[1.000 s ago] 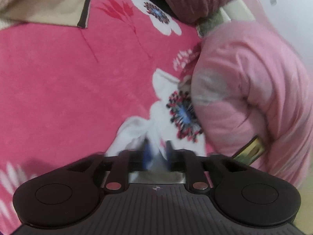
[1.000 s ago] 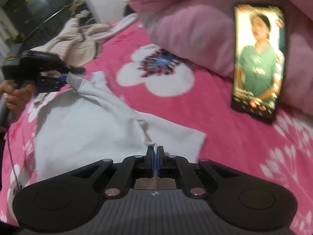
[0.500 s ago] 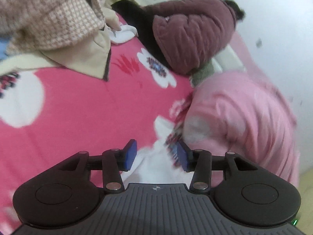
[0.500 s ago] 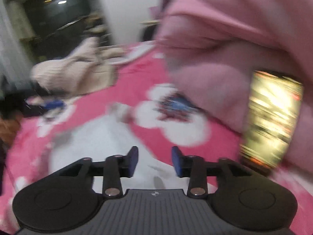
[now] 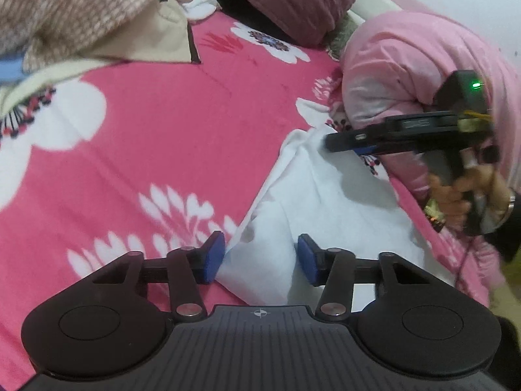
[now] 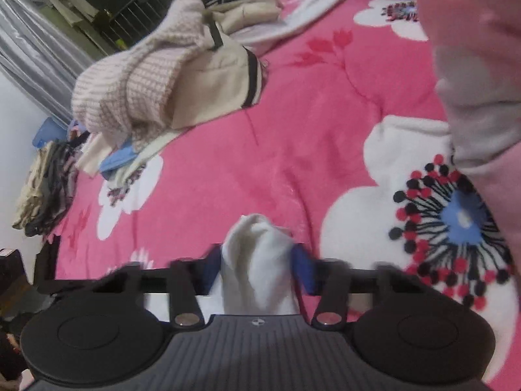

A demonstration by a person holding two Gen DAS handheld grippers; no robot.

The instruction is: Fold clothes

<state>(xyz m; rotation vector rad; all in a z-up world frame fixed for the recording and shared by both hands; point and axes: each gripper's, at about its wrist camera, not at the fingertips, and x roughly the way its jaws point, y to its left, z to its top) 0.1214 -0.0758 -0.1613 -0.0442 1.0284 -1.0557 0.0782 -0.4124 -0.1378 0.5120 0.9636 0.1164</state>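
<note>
Bed: pink floral blanket [image 5: 182, 137].
White garment [image 5: 319, 215]: lying flat.
Left tongs [image 5: 260, 255]: spread apart, over the garment.
Right tongs [image 6: 259, 270]: spread apart, straddling its bunched tip.

the left wrist camera sits low behind the left claw [image 5: 261, 258], looking along the pink floral bed cover [image 5: 156, 137] toward the pink quilt [image 5: 410, 75], close to the white garment [image 5: 312, 195]. the right wrist camera peers past the right claw [image 6: 259, 268] toward the clothes pile [image 6: 169, 78]. both share cover, garment, pile and quilt.
</note>
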